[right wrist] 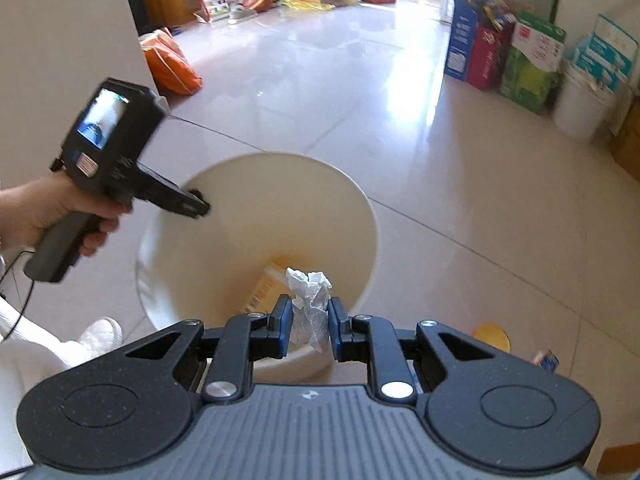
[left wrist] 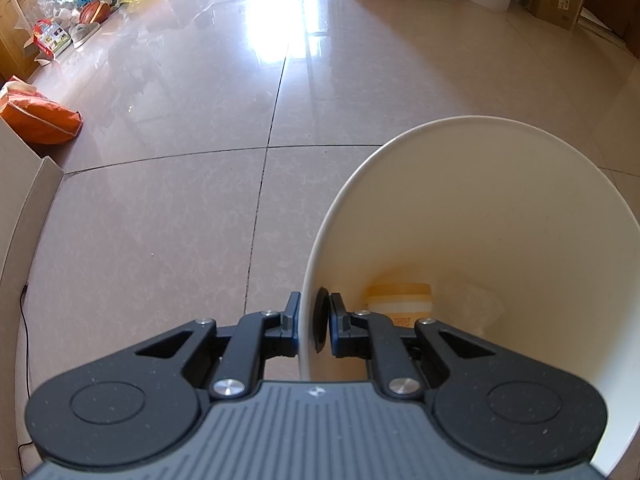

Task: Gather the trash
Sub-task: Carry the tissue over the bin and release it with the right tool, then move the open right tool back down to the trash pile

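A white bin (left wrist: 500,216) fills the right of the left wrist view, and my left gripper (left wrist: 314,320) is shut on its rim, one finger outside and one inside. A yellow-lidded tub (left wrist: 400,300) lies at the bin's bottom. In the right wrist view the same bin (right wrist: 360,208) stands on the floor, with a yellow carton (right wrist: 266,286) inside. My right gripper (right wrist: 308,316) hangs over the bin's near rim, shut on a crumpled clear plastic wrapper (right wrist: 308,292). A hand holds the left gripper (right wrist: 198,204) at the bin's far-left rim.
A yellow lid (right wrist: 492,336) and a small blue packet (right wrist: 547,360) lie on the tiled floor right of the bin. An orange bag (right wrist: 172,64) sits by a white wall. Boxes and a white bucket (right wrist: 580,108) line the right side; clutter fills the far corner.
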Available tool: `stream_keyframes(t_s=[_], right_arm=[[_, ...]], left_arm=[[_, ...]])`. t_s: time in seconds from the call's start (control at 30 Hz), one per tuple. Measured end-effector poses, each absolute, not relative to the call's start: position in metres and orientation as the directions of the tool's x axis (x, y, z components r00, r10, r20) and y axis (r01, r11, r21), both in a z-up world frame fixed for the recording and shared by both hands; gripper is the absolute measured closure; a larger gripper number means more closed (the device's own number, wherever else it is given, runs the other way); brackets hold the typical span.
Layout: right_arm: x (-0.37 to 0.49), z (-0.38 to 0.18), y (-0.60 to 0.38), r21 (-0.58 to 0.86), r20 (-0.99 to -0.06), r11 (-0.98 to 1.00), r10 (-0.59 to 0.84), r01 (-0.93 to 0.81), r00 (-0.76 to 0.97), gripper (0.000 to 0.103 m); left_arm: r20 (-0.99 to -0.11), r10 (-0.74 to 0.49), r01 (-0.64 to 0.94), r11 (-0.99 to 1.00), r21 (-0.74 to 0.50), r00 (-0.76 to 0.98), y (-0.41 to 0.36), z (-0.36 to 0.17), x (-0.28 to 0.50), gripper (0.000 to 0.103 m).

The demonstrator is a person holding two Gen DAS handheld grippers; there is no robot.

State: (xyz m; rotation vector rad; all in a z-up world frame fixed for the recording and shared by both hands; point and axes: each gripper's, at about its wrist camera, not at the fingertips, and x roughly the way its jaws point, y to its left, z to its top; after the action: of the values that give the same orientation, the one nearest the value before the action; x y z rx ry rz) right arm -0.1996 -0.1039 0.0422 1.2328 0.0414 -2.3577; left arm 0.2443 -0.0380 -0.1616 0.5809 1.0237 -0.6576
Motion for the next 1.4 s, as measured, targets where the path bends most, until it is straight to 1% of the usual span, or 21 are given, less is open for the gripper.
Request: stream_keyframes(t_s=[0.03, 0.07, 0.1, 0.13, 0.17, 0.2, 0.23, 0.3, 0.37, 0.63, 0.9, 1.07, 1.23, 1.4], right_arm=[[-0.199, 0.045, -0.107, 0.191, -0.778, -0.884, -0.402, 0.428, -0.483, 0.078], [-0.2, 0.047, -0.11, 0.197, -0.773, -0.883, -0.407, 0.426, -0.486, 0.067], [-0.201, 0.048, -0.112, 0.202, -0.771, -0.882, -0.411, 0.425, -0.487, 0.042], [-0.2, 0.052, -0.114, 0.197, -0.767, -0.885, -0.407, 0.422, -0.496, 0.03], [-0.198, 0.055, -0.115, 0.187, -0.756, -0.887, -0.404, 0.422, -0.515, 0.016], [-0.196, 0.057, -0.115, 0.171, -0.743, -0.887, -0.402, 0.428, -0.536, 0.011], [-0.194, 0.058, -0.116, 0.159, -0.739, -0.888, -0.397, 0.431, -0.545, 0.01], [-0.192, 0.058, -0.115, 0.141, -0.735, -0.893, -0.384, 0.428, -0.558, 0.004], [-0.192, 0.056, -0.11, 0.131, -0.736, -0.899, -0.371, 0.419, -0.566, 0.001], [-0.191, 0.037, -0.092, 0.134, -0.76, -0.929, -0.32, 0.345, -0.566, 0.001], [-0.185, -0.001, -0.069, 0.164, -0.791, -0.956, -0.275, 0.244, -0.547, 0.0], [-0.176, -0.045, -0.053, 0.179, -0.803, -0.969, -0.244, 0.171, -0.543, 0.0], [-0.169, -0.109, -0.041, 0.168, -0.835, -0.982, -0.19, 0.089, -0.517, 0.0], [-0.166, -0.17, -0.029, 0.17, -0.875, -0.985, -0.135, -0.033, -0.465, 0.0]], left_arm=[[-0.905, -0.221, 0.731, 0.67, 0.131, 0.365, -0.038, -0.161, 0.244, 0.092], [-0.905, -0.221, 0.73, 0.671, 0.129, 0.363, -0.039, -0.161, 0.245, 0.092], [-0.905, -0.221, 0.729, 0.672, 0.128, 0.363, -0.039, -0.161, 0.244, 0.092], [-0.905, -0.221, 0.729, 0.672, 0.127, 0.362, -0.039, -0.161, 0.244, 0.092], [-0.906, -0.221, 0.729, 0.673, 0.126, 0.361, -0.039, -0.161, 0.245, 0.092], [-0.906, -0.222, 0.729, 0.673, 0.126, 0.361, -0.039, -0.161, 0.245, 0.092], [-0.906, -0.222, 0.73, 0.672, 0.126, 0.361, -0.039, -0.161, 0.245, 0.092], [-0.906, -0.221, 0.729, 0.673, 0.127, 0.362, -0.039, -0.161, 0.245, 0.092], [-0.906, -0.221, 0.728, 0.674, 0.127, 0.362, -0.038, -0.161, 0.245, 0.092], [-0.905, -0.22, 0.73, 0.671, 0.129, 0.363, -0.038, -0.162, 0.245, 0.092], [-0.905, -0.22, 0.731, 0.67, 0.131, 0.363, -0.038, -0.162, 0.245, 0.092], [-0.905, -0.218, 0.73, 0.67, 0.132, 0.365, -0.039, -0.162, 0.244, 0.092], [-0.904, -0.217, 0.732, 0.668, 0.137, 0.367, -0.039, -0.162, 0.243, 0.092], [-0.904, -0.215, 0.732, 0.666, 0.141, 0.37, -0.04, -0.162, 0.243, 0.092]])
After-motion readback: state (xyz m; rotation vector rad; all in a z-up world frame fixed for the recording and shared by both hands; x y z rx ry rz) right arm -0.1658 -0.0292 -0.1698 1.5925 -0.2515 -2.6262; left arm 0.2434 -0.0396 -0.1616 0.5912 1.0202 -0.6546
